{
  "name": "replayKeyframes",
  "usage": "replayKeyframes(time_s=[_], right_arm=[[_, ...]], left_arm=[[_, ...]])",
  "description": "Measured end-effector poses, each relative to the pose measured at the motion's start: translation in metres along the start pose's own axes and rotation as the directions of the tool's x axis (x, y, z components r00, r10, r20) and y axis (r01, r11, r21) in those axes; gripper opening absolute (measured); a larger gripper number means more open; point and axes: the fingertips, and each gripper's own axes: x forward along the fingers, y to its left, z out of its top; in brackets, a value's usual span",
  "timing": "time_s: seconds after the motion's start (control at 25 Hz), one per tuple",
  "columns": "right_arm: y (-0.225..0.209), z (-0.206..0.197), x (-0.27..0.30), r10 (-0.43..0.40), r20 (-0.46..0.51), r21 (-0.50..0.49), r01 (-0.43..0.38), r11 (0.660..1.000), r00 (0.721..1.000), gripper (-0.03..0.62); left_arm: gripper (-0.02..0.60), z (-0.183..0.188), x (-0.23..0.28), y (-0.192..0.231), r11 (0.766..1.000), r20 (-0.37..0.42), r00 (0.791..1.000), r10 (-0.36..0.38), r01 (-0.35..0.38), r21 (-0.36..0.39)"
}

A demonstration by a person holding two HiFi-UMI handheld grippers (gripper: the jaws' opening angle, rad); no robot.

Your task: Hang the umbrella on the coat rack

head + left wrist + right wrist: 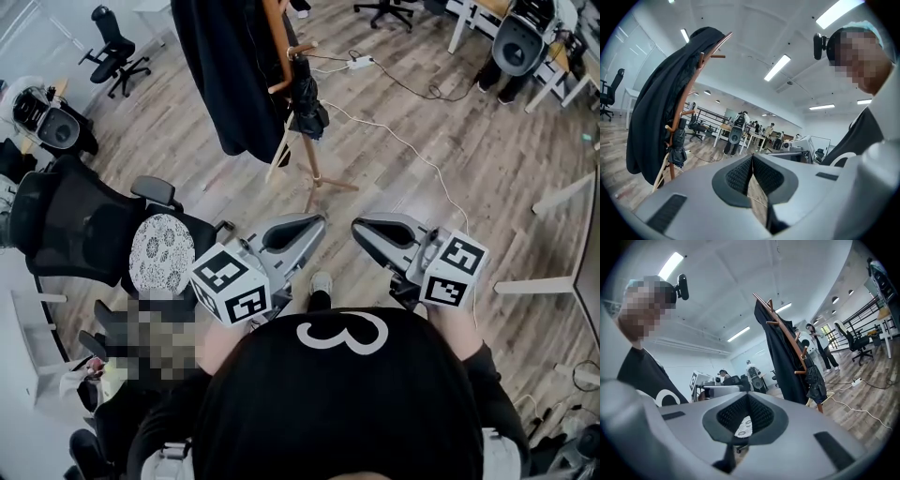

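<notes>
I see the folded black umbrella hanging from a side peg of the wooden coat rack. It is at about twelve o'clock from my two grippers and well apart from them, with the dark coat draped at its ten o'clock. It hangs straight down, so I judge its own weight keeps it seated on the peg; nothing else props it. My left gripper has its jaws pressed together with nothing between them. My right gripper is likewise closed and empty. Both sit close to the person's chest, pointing roughly level toward the rack. I judge the hanging done, since the umbrella carries itself and needs no grip.
</notes>
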Motion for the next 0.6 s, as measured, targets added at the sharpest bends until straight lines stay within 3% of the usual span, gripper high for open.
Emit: replayKeyframes(time_s=[0.2, 0.4, 0.6], right_arm=[[0.034, 0.000, -0.027, -0.016, 0.010, -0.038, 0.017, 0.999, 1.000, 0.026], [0.066, 0.006, -0.052, 0.033, 0.056, 0.007, -0.034, 0.999, 0.998, 0.026], [0.087, 0.002, -0.070, 0.035, 0.054, -0.026, -0.033, 0.999, 0.998, 0.026]], left_arm=[[0.017, -0.003, -0.014, -0.042, 1.000, 0.013, 1.000, -0.001, 0.001, 0.028], [0.017, -0.003, -0.026, -0.078, 0.998, 0.038, 0.999, -0.004, 0.001, 0.065], [0.017, -0.010, -0.032, -0.109, 0.995, 0.037, 0.999, -0.003, 0.000, 0.102]])
